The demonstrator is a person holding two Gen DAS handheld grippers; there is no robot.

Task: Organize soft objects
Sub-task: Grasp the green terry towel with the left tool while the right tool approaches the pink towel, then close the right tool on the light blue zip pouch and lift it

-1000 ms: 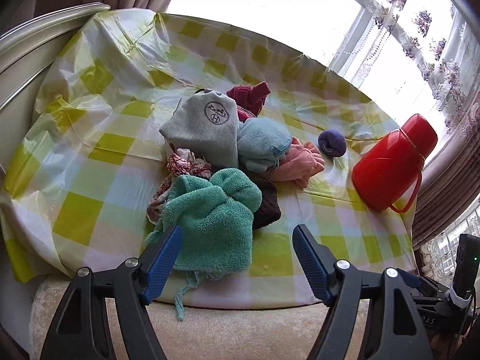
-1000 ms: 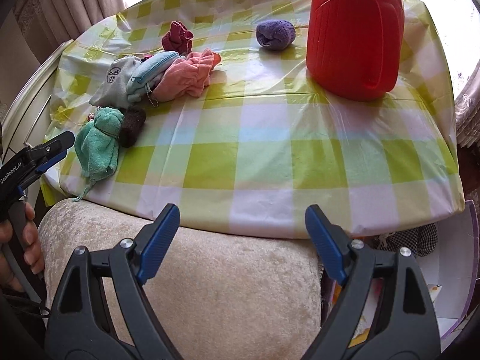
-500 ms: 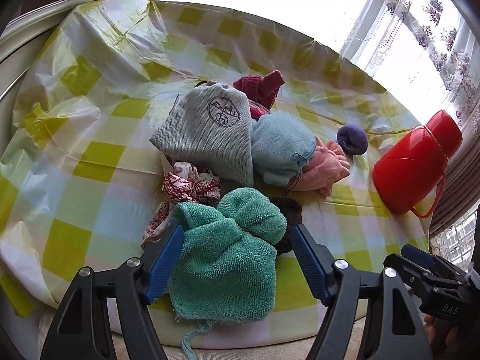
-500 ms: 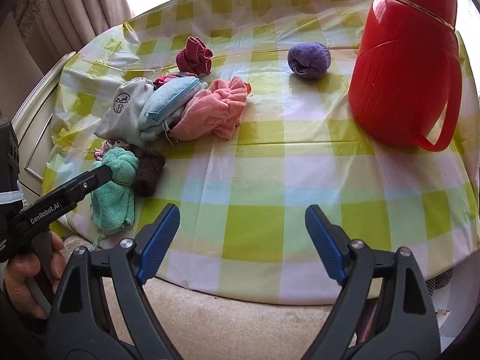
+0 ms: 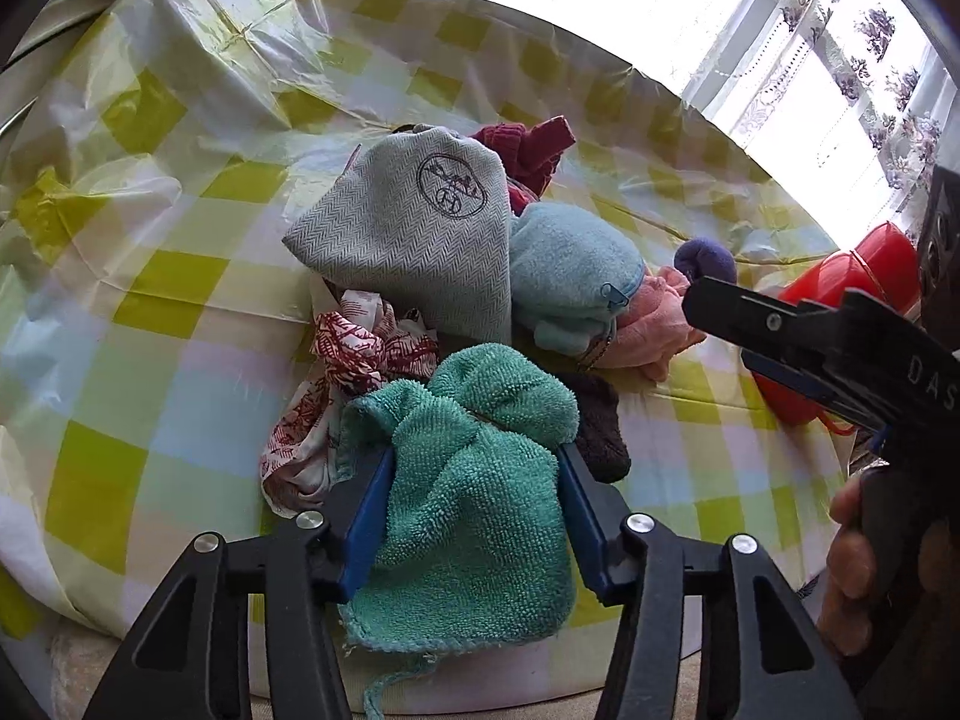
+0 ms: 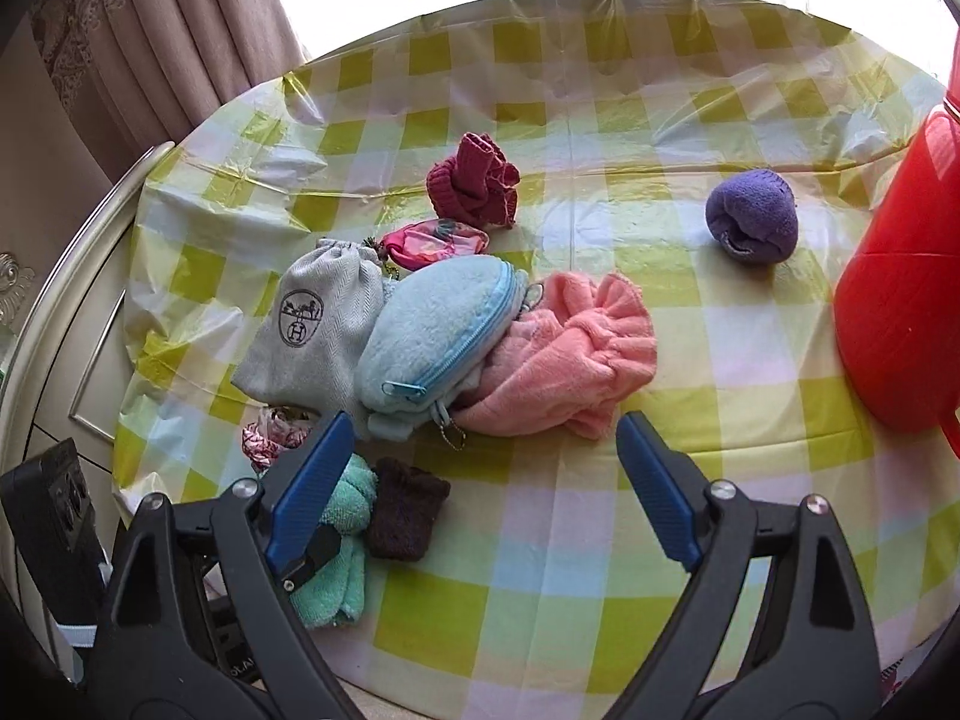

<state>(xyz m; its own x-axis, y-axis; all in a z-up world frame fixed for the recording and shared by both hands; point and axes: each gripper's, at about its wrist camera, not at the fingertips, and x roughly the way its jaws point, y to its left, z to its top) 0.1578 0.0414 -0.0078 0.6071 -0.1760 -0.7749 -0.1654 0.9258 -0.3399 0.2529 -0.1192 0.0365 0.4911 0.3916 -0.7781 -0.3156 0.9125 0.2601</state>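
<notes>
A pile of soft things lies on the checked tablecloth (image 5: 150, 276). A green towel (image 5: 480, 480) lies nearest; my left gripper (image 5: 477, 477) has a finger on each side of it, touching its sides. Behind it are a grey pouch (image 5: 414, 240), a light blue zip pouch (image 6: 432, 336), a pink cloth (image 6: 570, 372), a red patterned cloth (image 5: 354, 354), a dark brown knit piece (image 6: 405, 516), a maroon sock (image 6: 477, 183) and a purple sock ball (image 6: 753, 216). My right gripper (image 6: 480, 474) is open and empty, low over the table in front of the pink cloth.
A red thermos jug (image 6: 900, 300) stands at the right edge. A small pink pouch (image 6: 435, 240) lies behind the grey pouch. A beige cushion (image 5: 78, 666) lies below the table's near edge. A cabinet (image 6: 54, 330) and curtains (image 6: 180, 30) are on the left.
Both grippers have moved forward over the table. My left fingers have narrowed around the green towel. My right gripper now shows in the left wrist view.
</notes>
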